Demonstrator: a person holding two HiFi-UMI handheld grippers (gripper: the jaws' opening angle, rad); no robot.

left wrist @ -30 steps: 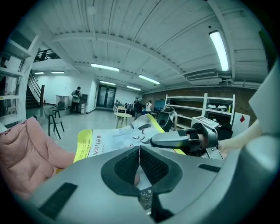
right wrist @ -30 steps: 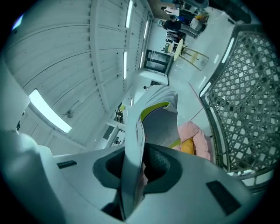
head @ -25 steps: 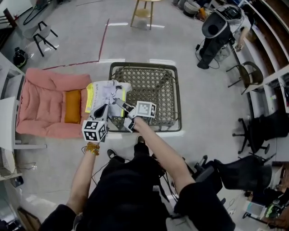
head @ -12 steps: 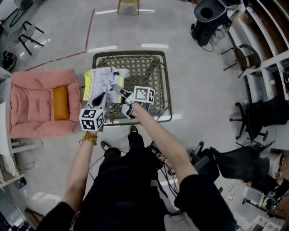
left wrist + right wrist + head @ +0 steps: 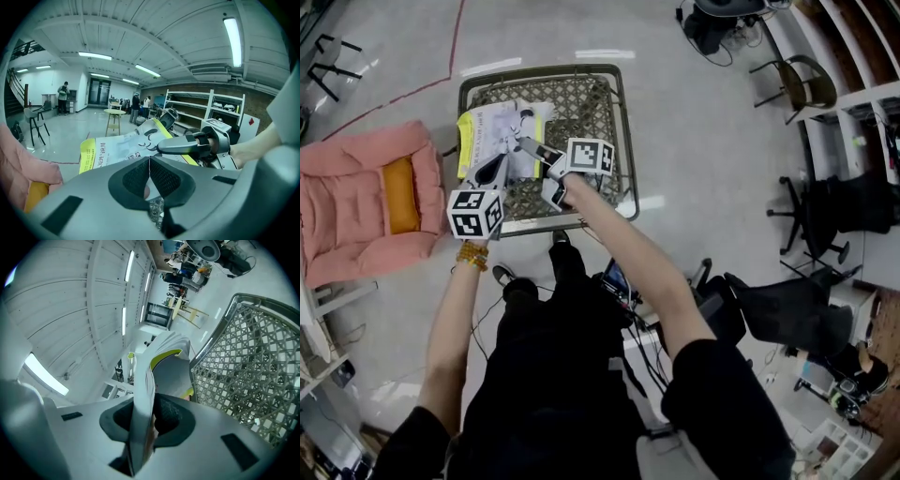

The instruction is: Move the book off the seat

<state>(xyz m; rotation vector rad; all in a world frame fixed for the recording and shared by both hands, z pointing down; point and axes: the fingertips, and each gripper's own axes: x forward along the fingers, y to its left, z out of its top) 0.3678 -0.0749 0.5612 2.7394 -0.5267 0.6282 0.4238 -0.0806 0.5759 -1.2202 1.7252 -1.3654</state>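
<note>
The book [image 5: 502,131], a thin white magazine with a yellow spine, is over the left part of the woven seat [image 5: 598,105]. My left gripper [image 5: 492,169] is shut on its near left edge; in the left gripper view the pads [image 5: 136,176] meet on a thin sheet, with the book [image 5: 117,147] spreading beyond. My right gripper [image 5: 527,147] is shut on the near right edge. The right gripper view shows the book [image 5: 151,366] edge-on between the pads [image 5: 168,416], with the seat [image 5: 253,362] beside it. Whether the book touches the seat I cannot tell.
A pink padded chair [image 5: 347,202] with an orange cushion [image 5: 398,183] lies left of the seat. Office chairs [image 5: 825,202] and shelving stand at the right. A red line [image 5: 403,94] runs across the grey floor. My legs are just in front of the seat.
Both grippers have carried the book rightward, from overhanging the seat's left edge to over its left part. The grip on both sides is unchanged.
</note>
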